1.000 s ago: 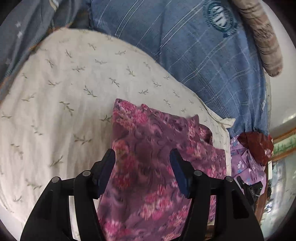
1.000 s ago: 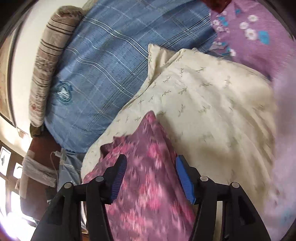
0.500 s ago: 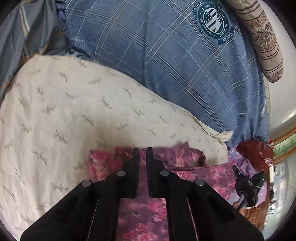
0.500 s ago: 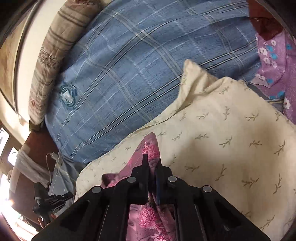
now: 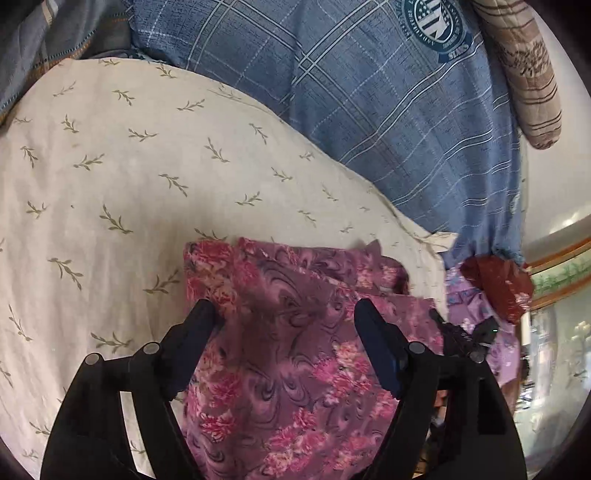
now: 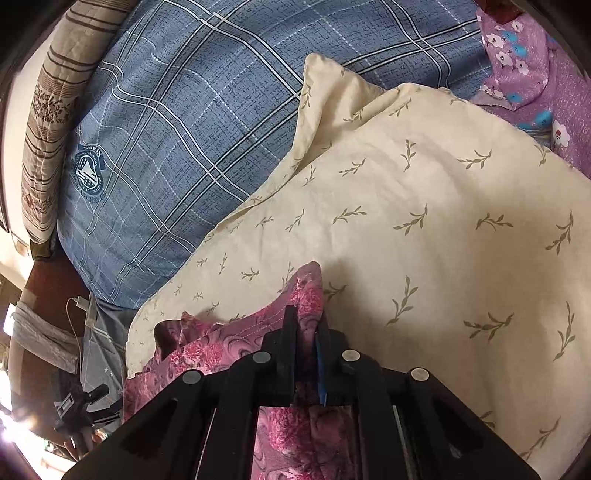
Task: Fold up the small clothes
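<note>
i see a pink flowery cloth (image 5: pixel 288 332) lying on a big cream pillow (image 5: pixel 129 177) with little leaf shapes on it. the cloth sits near the pillow's near edge, close to the corner by the blue checked sheet (image 5: pixel 388 110).

my left gripper (image 5: pixel 284 314) hangs over the cloth. its jaws are opening and stand wide apart. the cloth lies flat under them and between them, but the pads do not press on it. the left finger (image 5: pixel 195 325) sits at the cloth's left edge, where the pillow shows beside it.

my right gripper (image 6: pixel 306 325) is pinched tight on a raised fold of the same cloth (image 6: pixel 303 291). the fold sticks up in a little peak between the two black fingers (image 6: pixel 286 339), and its jaws are only a tiny bit apart, just easing open.

behind the pillow the blue sheet has a round badge (image 5: pixel 436 22) printed on it. a brown striped bolster (image 5: pixel 524 74) lies along the sheet's far edge. a purple cloth with small flowers (image 6: pixel 532 66) lies past the pillow's far right corner in the right wrist view. a dark red cloth (image 5: pixel 498 288) is bunched near the pillow's right corner in the left wrist view.
</note>
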The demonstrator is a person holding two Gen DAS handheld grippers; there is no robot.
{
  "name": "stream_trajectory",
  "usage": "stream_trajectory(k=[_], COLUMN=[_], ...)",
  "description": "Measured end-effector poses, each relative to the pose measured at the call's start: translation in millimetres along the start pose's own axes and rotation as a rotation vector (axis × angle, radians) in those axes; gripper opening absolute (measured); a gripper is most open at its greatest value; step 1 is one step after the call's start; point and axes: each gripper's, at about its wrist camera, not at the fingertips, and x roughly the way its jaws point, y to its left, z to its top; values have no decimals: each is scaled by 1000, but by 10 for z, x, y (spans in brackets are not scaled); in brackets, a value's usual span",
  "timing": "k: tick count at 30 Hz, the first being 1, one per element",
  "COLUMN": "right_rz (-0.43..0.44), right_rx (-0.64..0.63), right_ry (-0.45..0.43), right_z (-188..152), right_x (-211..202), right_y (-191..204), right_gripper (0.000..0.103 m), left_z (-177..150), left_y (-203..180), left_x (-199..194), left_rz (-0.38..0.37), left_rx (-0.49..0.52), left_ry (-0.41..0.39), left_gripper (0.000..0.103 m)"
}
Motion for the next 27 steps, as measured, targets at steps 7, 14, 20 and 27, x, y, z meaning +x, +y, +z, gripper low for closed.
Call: stream_trajectory(k=[7,14,20,27], right_rz=[68,11,-40,-38], right_rx=[3,-10,17,8], right_ry=[-72,-69,-24,4], right_z=[61,144,38,12], right_x=[-252,-50,109,130], right_y=[122,150,16,45], right_gripper=[6,6,12,32], left_z=[81,359,284,-3], left_y=[-107,76,215,83], left_x=[22,169,86,169], left_rz=[30,163,14,44], left_rx=[18,-15,-45,48], left_ry=[-16,-64,-13,30], left_gripper=[1,1,24,59])
